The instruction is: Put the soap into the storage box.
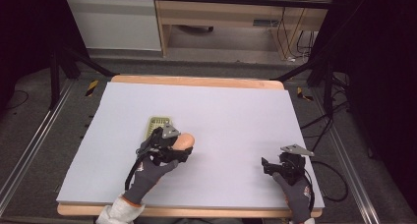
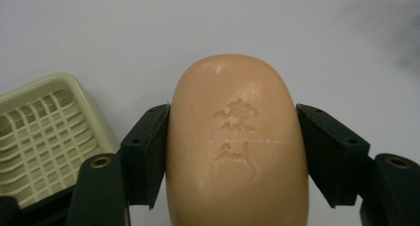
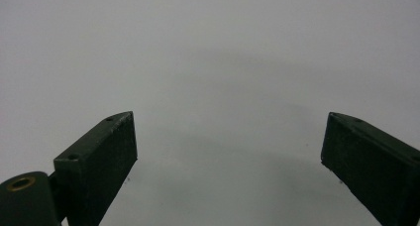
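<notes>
Behind your bench (image 1: 236, 116) the room is dim: a pale wooden cabinet runs along the top of the high view, black stands frame both sides, and cables trail down the right edge. That bench fills the middle of the frame, a wooden top covered by a pale lavender-grey sheet, with bare wood showing along its far and near edges.

Your left gripper (image 1: 173, 146) sits left of centre in the lower half of the high view, held in a dark grey glove with a white sleeve behind it. Its fingers (image 2: 146, 154) are clamped on the soap bar (image 2: 236, 141), one pressed against each long side. Your right gripper (image 1: 268, 166) rests at the lower right of the frame, well apart from the left one. Its fingers (image 3: 106, 159) stand wide apart, with bare grey sheet between them.

In the left gripper view the soap bar stands out clearly. It is peach-coloured, oval and smoothly rounded, with a stamped mark pressed into its upper face and a few fine scratches and pale nicks across it. It juts forward past the fingertips.

Just beside it, toward the upper left in the high view, lies the soap dish (image 1: 159, 126): pale green, rectangular with rounded corners, with a slotted grid inside.
</notes>
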### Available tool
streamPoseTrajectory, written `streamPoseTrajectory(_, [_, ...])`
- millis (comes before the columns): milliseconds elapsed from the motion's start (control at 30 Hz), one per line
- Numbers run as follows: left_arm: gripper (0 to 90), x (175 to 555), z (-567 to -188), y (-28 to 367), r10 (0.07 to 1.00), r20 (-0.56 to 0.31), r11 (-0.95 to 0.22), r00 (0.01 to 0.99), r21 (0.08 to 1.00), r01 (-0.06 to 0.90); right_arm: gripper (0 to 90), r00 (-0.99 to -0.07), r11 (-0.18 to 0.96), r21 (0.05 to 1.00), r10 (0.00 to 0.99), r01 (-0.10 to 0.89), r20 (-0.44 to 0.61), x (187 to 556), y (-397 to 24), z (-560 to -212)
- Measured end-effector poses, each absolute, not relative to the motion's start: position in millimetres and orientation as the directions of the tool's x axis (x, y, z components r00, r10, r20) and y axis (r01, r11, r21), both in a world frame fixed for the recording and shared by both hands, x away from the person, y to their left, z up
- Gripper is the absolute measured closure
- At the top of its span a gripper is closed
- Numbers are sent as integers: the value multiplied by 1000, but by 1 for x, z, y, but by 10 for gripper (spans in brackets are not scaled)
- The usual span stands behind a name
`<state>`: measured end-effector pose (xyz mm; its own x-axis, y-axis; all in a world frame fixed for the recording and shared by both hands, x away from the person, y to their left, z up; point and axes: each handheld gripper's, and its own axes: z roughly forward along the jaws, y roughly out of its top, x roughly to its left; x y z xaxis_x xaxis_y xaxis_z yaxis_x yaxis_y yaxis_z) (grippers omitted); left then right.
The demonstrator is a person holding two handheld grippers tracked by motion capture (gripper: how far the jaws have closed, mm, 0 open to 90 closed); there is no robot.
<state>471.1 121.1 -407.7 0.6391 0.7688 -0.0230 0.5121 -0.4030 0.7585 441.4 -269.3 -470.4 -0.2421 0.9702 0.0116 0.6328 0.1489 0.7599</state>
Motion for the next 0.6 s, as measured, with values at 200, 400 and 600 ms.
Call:
streamPoseTrajectory(200, [318,475,-402,129,783,-20,-388,622,766,513,76,-242,151,760,970,633,9,442,-269,-470])
streamPoseTrajectory(400, [318,483,-398,138,805,-21,-364,593,773,520,76,-241,149,759,970,634,10,442,-269,-470])
streamPoseTrajectory(600, [318,490,-397,143,819,-18,-351,573,775,526,75,-242,149,759,970,634,12,442,-269,-470])
